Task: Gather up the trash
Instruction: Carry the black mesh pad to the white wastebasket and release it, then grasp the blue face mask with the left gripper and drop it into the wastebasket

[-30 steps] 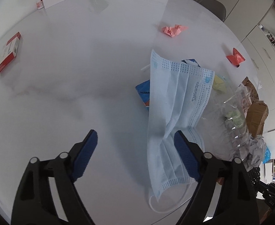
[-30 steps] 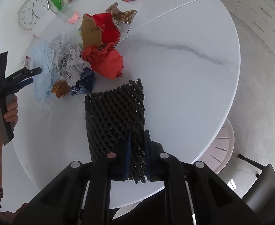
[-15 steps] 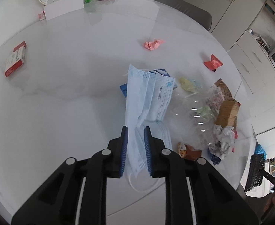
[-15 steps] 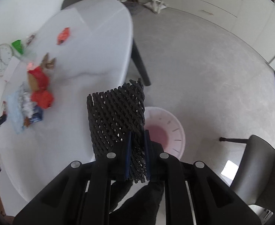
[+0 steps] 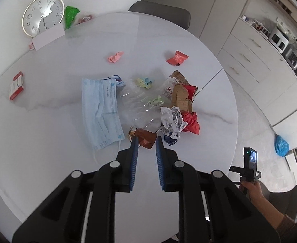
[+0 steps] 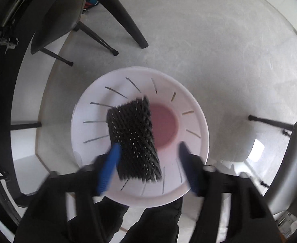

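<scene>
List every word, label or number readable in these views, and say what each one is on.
"1" to "12": hour numerals on the round white wall clock; several are washed out by glare.
Pale blue pleated face mask: one printed word near its top edge, sideways and too small to read.
Small red and white box: print too small.
Crumpled printed paper ball: text illegible.
Right wrist view: no text.

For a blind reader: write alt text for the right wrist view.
The open right claw hangs above a round white slotted plastic bin on the grey floor, a black foam mesh sleeve loose between its blue fingers. Dark chair legs stand behind.
</scene>
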`<state>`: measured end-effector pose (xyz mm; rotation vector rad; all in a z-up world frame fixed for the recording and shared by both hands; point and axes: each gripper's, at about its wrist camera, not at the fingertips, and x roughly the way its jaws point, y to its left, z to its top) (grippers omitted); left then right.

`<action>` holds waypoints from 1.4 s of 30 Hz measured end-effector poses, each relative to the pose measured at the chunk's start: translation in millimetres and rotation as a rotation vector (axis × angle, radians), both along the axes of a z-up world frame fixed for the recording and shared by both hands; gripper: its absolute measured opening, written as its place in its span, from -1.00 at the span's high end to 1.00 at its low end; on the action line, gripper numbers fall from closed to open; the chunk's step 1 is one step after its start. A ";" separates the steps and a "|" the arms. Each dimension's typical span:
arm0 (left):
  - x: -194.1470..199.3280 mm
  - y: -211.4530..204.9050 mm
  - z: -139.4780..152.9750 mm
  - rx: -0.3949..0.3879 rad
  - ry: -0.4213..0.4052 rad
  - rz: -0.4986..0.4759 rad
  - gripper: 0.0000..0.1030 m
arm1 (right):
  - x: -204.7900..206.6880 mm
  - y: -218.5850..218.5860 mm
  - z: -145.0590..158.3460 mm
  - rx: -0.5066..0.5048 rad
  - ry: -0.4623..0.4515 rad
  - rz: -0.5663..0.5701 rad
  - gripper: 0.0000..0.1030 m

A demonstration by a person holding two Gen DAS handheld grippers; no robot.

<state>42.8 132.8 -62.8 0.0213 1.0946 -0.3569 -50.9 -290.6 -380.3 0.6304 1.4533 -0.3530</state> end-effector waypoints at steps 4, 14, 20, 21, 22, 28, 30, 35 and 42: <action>23.7 20.9 -19.3 0.015 0.009 0.076 0.60 | -10.2 4.4 26.1 -0.066 -0.045 0.056 -0.60; 120.7 62.2 -105.0 0.110 0.052 0.092 -0.27 | -22.7 26.3 176.0 -0.266 -0.228 0.015 -0.79; 147.8 65.7 -145.6 0.033 0.141 0.069 0.37 | 11.5 81.1 246.9 -0.283 -0.371 0.118 -0.88; 148.2 66.0 -148.9 0.009 0.163 0.062 0.64 | 19.9 89.9 254.0 -0.277 -0.389 0.143 -0.88; 146.9 66.1 -149.9 -0.003 0.169 0.059 0.76 | 25.2 98.8 259.3 -0.269 -0.405 0.163 -0.88; 119.4 67.7 -126.1 0.018 0.111 0.059 0.94 | 49.8 144.9 278.5 -0.227 -0.482 0.280 -0.88; 104.7 71.2 -111.1 -0.003 0.098 0.075 0.94 | 51.2 157.2 284.2 -0.221 -0.505 0.331 -0.88; 56.7 68.6 -64.0 -0.076 0.072 0.100 0.94 | 50.7 180.5 293.1 -0.192 -0.549 0.423 -0.88; -15.1 -23.0 -29.1 -0.214 0.111 -0.089 0.94 | 21.4 160.9 329.5 -0.201 -0.628 0.455 -0.88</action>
